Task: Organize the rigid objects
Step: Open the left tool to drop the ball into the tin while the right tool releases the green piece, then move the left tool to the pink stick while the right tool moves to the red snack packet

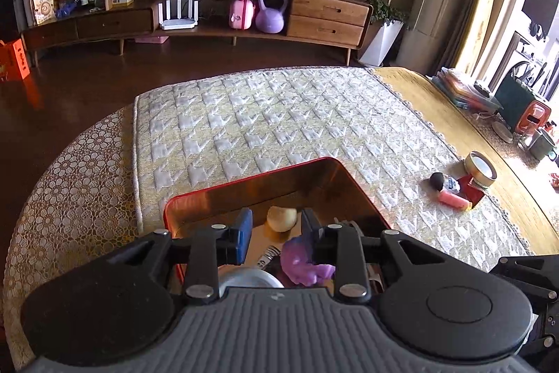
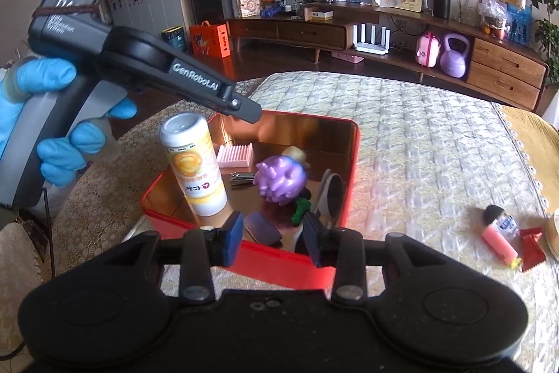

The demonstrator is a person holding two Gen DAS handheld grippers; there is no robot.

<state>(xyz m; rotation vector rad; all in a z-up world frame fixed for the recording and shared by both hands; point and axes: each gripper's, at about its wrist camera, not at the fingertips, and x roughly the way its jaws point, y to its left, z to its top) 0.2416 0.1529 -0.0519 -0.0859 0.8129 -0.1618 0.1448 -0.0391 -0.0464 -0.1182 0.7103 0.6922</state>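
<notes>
A red tin box (image 2: 353,163) stands on the quilted table cover and holds a white-and-yellow can (image 2: 194,170), a pink comb-like block (image 2: 234,156), nail clippers (image 2: 241,179), a purple toy (image 2: 281,179) and other small items. My left gripper (image 1: 277,238) is open above the box (image 1: 251,179), over the purple toy (image 1: 304,263) and a pale round object (image 1: 281,218). In the right wrist view the left gripper (image 2: 249,112) hovers over the can. My right gripper (image 2: 272,236) is open and empty at the box's near edge. A pink tube (image 2: 498,242), a red wrapper (image 2: 532,247) and a small bottle (image 2: 508,222) lie on the cover to the right.
A round tin (image 1: 481,168) stands beside the loose items (image 1: 450,193) at the cover's right edge. Books and cups (image 1: 524,117) crowd the far right of the table. A wooden sideboard (image 1: 216,16) stands beyond the dark floor.
</notes>
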